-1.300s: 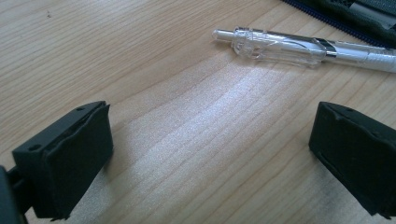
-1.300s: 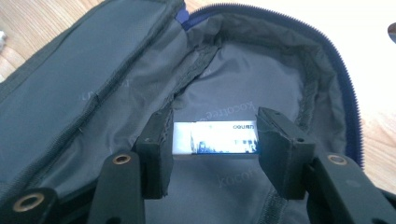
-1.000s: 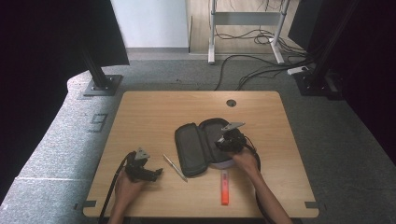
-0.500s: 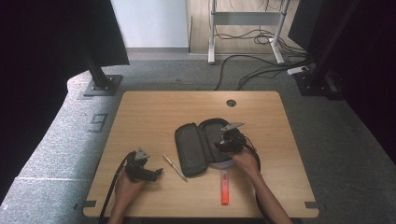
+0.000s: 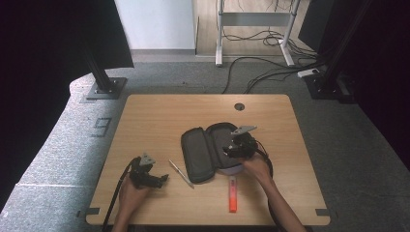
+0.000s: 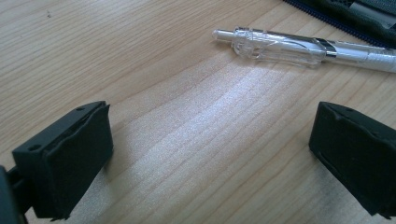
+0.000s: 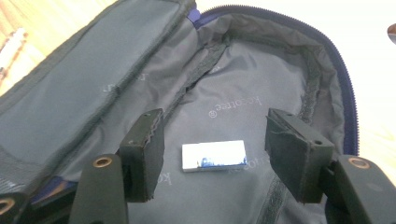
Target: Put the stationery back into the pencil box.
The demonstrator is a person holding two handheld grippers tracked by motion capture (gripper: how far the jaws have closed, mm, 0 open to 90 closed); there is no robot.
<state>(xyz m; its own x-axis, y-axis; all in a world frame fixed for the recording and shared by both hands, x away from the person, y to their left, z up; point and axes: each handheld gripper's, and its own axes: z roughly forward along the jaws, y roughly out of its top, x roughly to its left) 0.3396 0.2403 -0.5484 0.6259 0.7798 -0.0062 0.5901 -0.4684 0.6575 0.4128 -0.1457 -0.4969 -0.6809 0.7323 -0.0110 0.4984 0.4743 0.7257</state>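
**Eraser laid in the open pencil case**

The eraser [image 7: 214, 157] was seen lying flat on the grey lining, between the jaws of the right gripper [image 7: 215, 154], which had just been opening and were not pressed on it. It was judged light, small and fairly stiff, best pinched across its long sides. The pencil case [image 5: 205, 147] lay unzipped mid-table. The left gripper [image 6: 210, 158] was held open and empty over bare wood, near the clear pen [image 6: 299, 45]. An orange marker [image 5: 233, 194] lay beside the case.

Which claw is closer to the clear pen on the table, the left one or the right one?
Left. The left claw lies on the table just beside the pen, open toward it. The right claw is over the open case, beyond the pen, above an eraser.
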